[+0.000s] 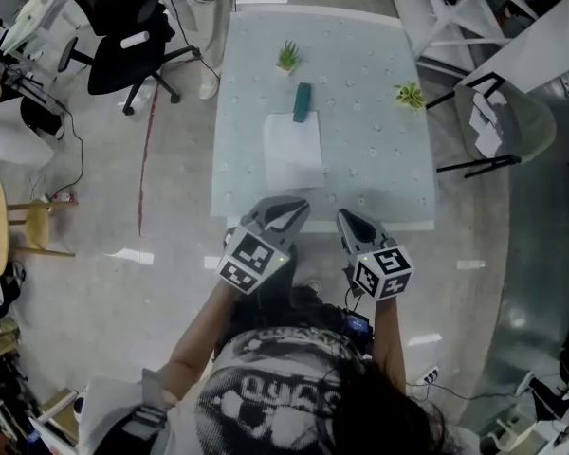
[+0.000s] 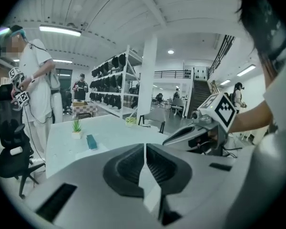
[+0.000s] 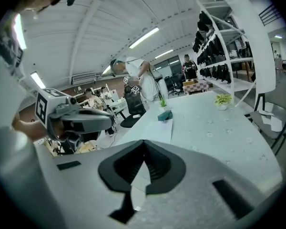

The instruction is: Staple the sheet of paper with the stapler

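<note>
Hovering clenched and empty, the left gripper [image 2: 145,149] and right gripper [image 3: 144,147] face a white paper sheet [image 1: 293,150] ahead of the jaws — a teal block-shaped stapler [image 1: 302,101] at its far edge, a small green potted plant [image 1: 287,57] beyond.

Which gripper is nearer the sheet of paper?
Left. The left gripper hovers just before the sheet of paper; the right gripper is farther, off its near right corner.
</note>
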Tool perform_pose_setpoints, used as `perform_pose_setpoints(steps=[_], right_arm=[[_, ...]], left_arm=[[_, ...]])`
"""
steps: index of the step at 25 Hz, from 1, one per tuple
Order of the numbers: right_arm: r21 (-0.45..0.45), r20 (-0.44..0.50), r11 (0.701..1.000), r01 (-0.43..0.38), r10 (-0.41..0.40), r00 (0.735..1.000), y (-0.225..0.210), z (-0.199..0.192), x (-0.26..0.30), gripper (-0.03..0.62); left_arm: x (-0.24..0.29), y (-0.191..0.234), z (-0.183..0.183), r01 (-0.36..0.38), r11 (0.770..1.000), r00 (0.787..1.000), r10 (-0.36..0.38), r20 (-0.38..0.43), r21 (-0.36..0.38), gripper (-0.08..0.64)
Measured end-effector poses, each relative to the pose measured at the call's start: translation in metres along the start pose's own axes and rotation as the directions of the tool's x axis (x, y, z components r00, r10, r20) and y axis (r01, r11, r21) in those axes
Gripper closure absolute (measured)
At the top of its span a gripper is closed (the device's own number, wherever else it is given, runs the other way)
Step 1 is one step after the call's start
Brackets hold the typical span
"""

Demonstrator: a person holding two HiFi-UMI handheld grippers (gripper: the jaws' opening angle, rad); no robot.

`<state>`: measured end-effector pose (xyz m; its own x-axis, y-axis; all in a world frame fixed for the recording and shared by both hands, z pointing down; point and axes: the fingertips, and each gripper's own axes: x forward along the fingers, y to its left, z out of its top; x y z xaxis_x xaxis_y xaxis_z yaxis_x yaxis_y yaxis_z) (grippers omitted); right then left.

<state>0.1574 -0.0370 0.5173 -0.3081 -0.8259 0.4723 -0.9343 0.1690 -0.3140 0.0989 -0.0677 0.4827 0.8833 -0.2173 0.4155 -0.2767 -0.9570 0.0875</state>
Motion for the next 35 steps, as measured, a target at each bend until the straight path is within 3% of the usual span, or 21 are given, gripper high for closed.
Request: perform_pose_setpoints(steps=[9,19,27,35], right_arm=[[-0.016,0.101,0.999,-0.042,0.044,0.994,0.033,-0.027,-0.088,0.591],[-0.084,0.193,0.994,-0.068,0.083,0.978,0.069,-0.044,-0.144,0.592],[-0.121,0.231,0.989,-0.089,0.115,0.966,0.089,-0.058,-0.178,0.594],[-0.143,0.225,0.985,-0.097,0.127,0.966,0.090,-0.052,-0.181,0.594]], left_arm=[[-0.029,-0.099,0.003,-0.032,0.999,0.999,0.031,0.044,0.013,0.548],[-0.070,-0.171,-0.018,-0.063,0.998,0.997,0.062,0.040,0.025,0.548],[-0.083,-0.215,-0.024,-0.058,0.996,0.997,0.055,0.044,0.073,0.548],[-0.082,-0.218,-0.017,-0.062,0.995,0.997,0.058,0.055,0.074,0.548]])
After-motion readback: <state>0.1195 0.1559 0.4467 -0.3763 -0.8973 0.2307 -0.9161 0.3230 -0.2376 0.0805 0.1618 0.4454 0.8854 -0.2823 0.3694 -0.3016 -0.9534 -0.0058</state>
